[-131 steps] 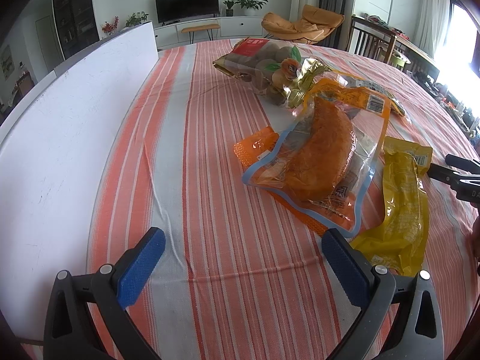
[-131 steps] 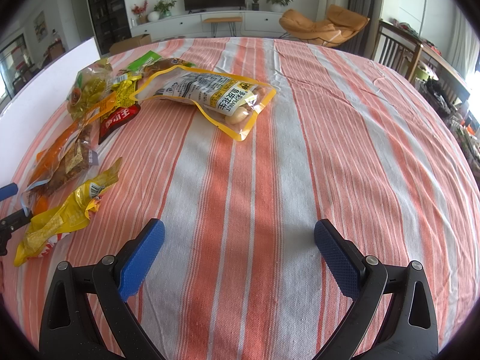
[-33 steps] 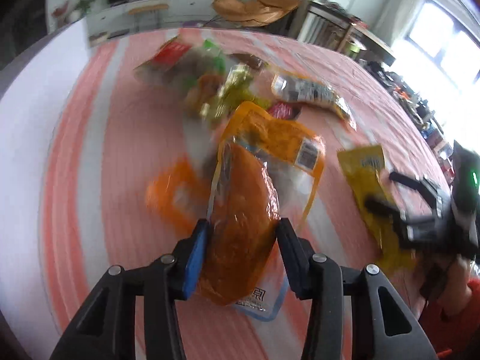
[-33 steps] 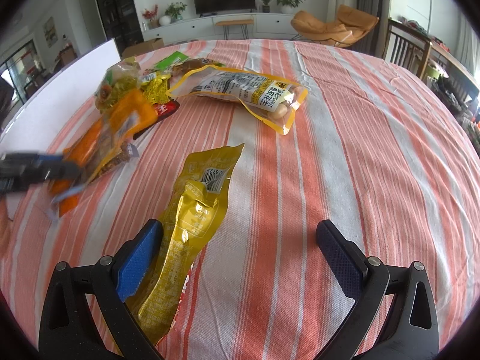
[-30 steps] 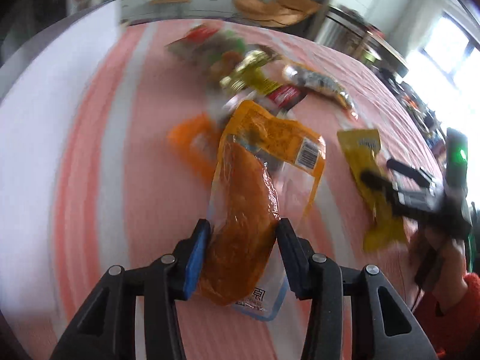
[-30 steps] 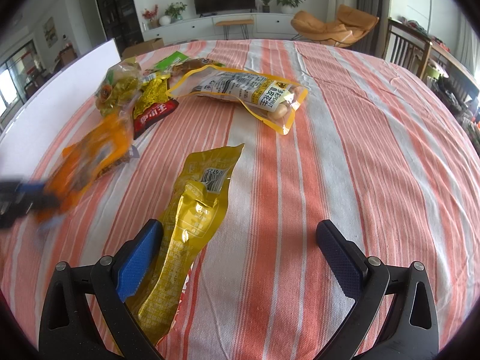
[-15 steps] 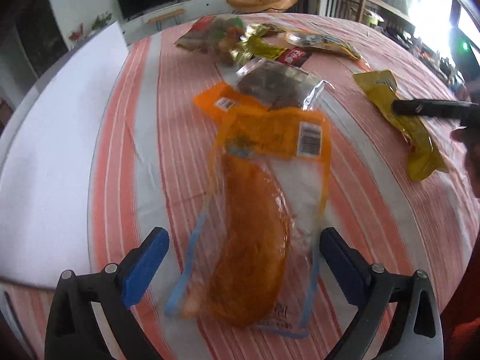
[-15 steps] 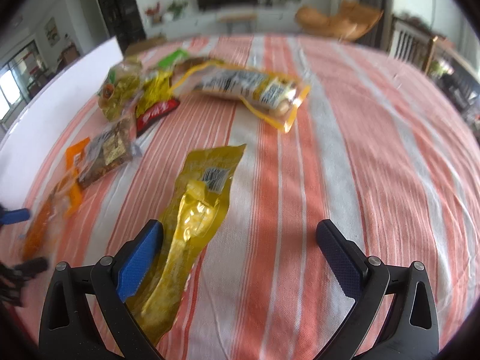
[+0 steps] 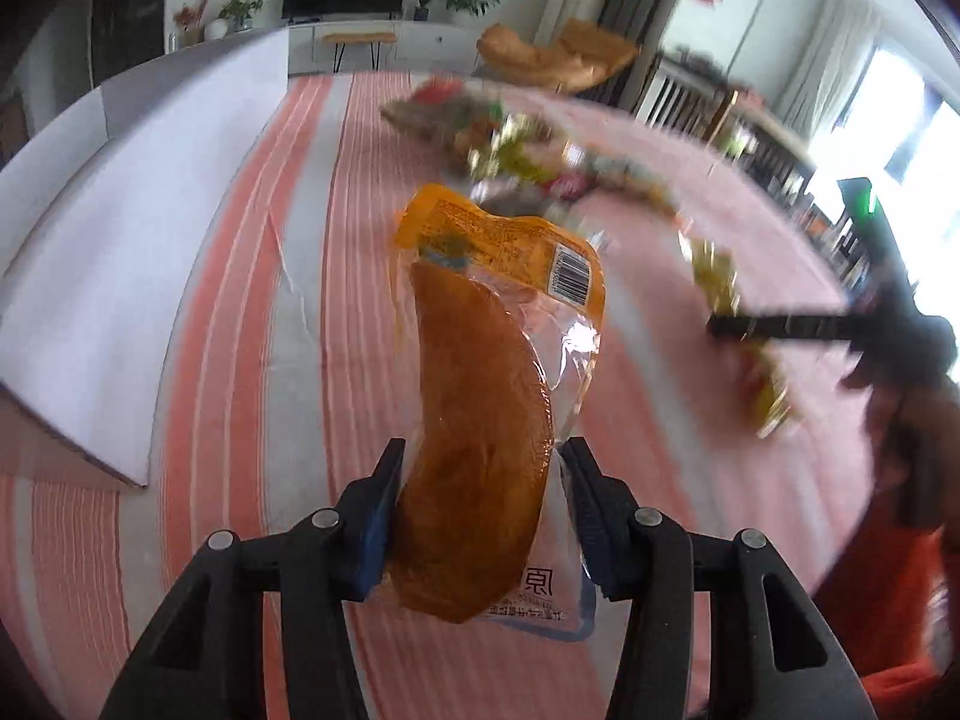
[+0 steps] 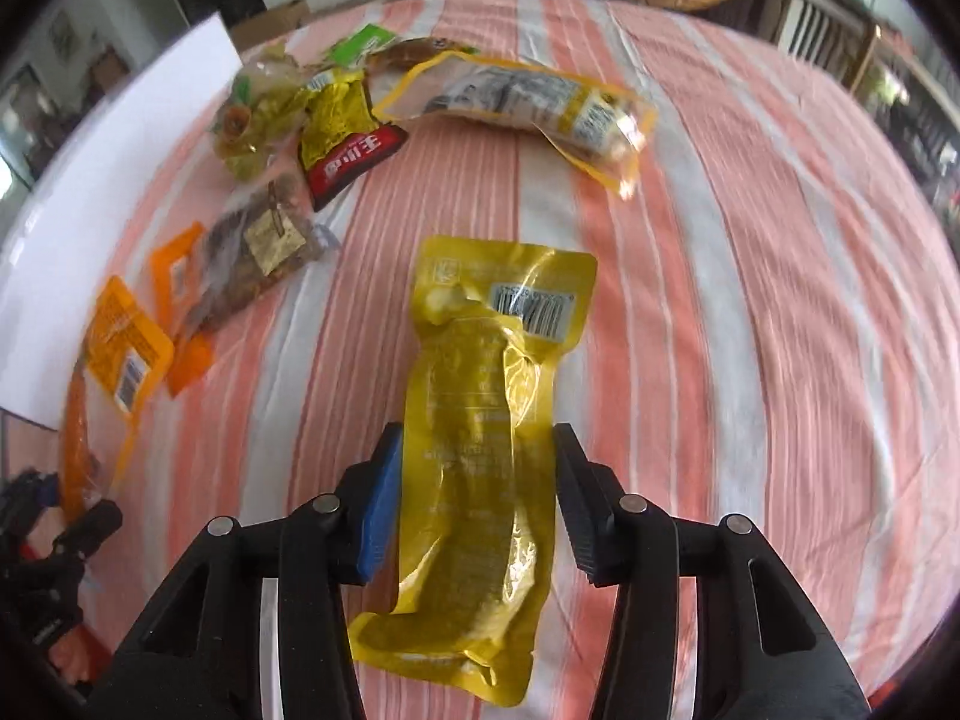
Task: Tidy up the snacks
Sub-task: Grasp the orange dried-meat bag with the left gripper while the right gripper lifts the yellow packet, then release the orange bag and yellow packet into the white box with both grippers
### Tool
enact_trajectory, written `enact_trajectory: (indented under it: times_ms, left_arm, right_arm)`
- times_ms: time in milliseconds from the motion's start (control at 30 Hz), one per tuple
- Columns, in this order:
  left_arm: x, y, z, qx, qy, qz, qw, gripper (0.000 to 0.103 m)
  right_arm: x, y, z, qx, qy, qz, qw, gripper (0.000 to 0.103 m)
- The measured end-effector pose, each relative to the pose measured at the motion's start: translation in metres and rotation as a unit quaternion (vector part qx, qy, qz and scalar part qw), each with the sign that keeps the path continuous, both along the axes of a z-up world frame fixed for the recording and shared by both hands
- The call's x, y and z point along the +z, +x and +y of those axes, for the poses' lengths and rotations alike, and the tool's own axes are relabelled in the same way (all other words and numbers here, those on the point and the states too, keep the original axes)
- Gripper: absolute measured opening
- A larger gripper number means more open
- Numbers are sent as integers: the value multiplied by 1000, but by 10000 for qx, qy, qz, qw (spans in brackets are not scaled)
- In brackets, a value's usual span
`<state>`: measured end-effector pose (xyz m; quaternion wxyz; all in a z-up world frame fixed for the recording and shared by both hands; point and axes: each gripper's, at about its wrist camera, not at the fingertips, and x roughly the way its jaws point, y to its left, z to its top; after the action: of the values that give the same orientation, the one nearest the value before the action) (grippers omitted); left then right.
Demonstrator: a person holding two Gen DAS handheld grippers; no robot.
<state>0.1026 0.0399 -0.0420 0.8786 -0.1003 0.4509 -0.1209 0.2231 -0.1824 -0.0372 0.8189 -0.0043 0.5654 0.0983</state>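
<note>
At the left, the left gripper (image 9: 480, 504) is clamped on the near end of the orange snack pouch (image 9: 480, 420), whose long axis runs straight ahead from the jaws, off the counter (image 9: 336, 192). To the right, the right gripper (image 10: 474, 492) pinches the yellow snack pouch (image 10: 480, 420) likewise lengthwise. The unsorted packets (image 10: 336, 138) lie far left, nearer the left gripper.

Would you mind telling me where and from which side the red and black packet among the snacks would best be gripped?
Probably the red and black packet is best pinched at its bare lower black edge, coming from the near side. Its upper end runs into the crinkled yellow bag, while the black end lies flat on the striped tablecloth.
</note>
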Motion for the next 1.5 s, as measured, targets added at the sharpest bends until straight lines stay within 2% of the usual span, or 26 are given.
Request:
enact_trajectory:
  times_ms: [100,167,233,367,467,533,567,600,633,667,700,733,833,900,967,1033,1100,1167,1267,1333,1400,1500]
  left_arm:
    - [34,-3,15,164,-416,-329,9985,51]
    - [58,-3,35,346,-482,-582,9965,51]
    - [80,0,66,620,-454,-754,9942,51]
    - [101,12,145,1478,36,-772,9860,51]
    - [102,18,205,2137,452,-572,9742,53]
    - [100,20,237,2460,671,-463,9658,59]
    - [97,22,247,2592,764,-383,9620,69]
    - [94,22,257,2752,878,-289,9569,79]
    - [92,20,265,2886,958,-288,9522,82]
    - [91,19,270,2912,955,-334,9513,82]
    - [90,17,271,2923,933,-345,9511,83]
    - [89,13,271,2940,912,-364,9507,83]
    - [94,-2,254,2883,761,-634,9524,84]
    - [100,-12,231,2617,598,-787,9601,84]
    - [107,-24,193,2151,337,-976,9711,86]
    - [113,-38,153,1585,116,-1107,9811,94]
    - [112,-42,102,981,-41,-1176,9882,102]
    - [100,-34,59,467,-126,-1009,9937,102]
    - [63,-11,6,99,66,-562,9983,102]
    - [30,8,-17,43,307,-223,9993,102]
    - [3,28,-27,86,562,31,9984,101]
    - [-18,47,-26,196,1048,40,9943,101]
  right_arm:
    - [25,-12,-13,-74,671,-97,9977,49]
    - [44,-13,-12,-33,1116,-197,9936,49]
    - [73,-10,9,186,1468,-356,9884,49]
    - [126,5,92,963,2038,-540,9728,50]
    - [155,13,177,1643,2234,-626,9587,50]
    - [169,14,233,2055,2220,-772,9500,50]
    - [173,16,261,2236,2193,-852,9459,51]
    - [175,17,279,2353,2187,-886,9428,54]
    - [175,20,302,2498,2175,-921,9391,60]
    - [175,22,317,2557,2074,-979,9392,78]
    - [176,24,328,2542,1902,-1122,9416,88]
    - [176,24,330,2503,1830,-1281,9421,88]
    - [173,19,305,2438,1798,-1619,9392,89]
    - [159,15,274,2347,1503,-1824,9429,90]
    - [130,11,225,2175,961,-2015,9502,91]
    - [86,6,162,1854,184,-2075,9603,91]
    - [49,5,111,1554,-438,-1874,9689,91]
    - [11,-1,50,1111,-814,-1526,9786,91]
    - [-13,-18,-10,556,-832,-1393,9852,91]
    - [-17,-24,-40,258,-561,-1444,9876,91]
    - [-19,-24,-57,-11,-431,-1430,9888,92]
    - [-17,-25,-66,-270,-350,-1362,9897,96]
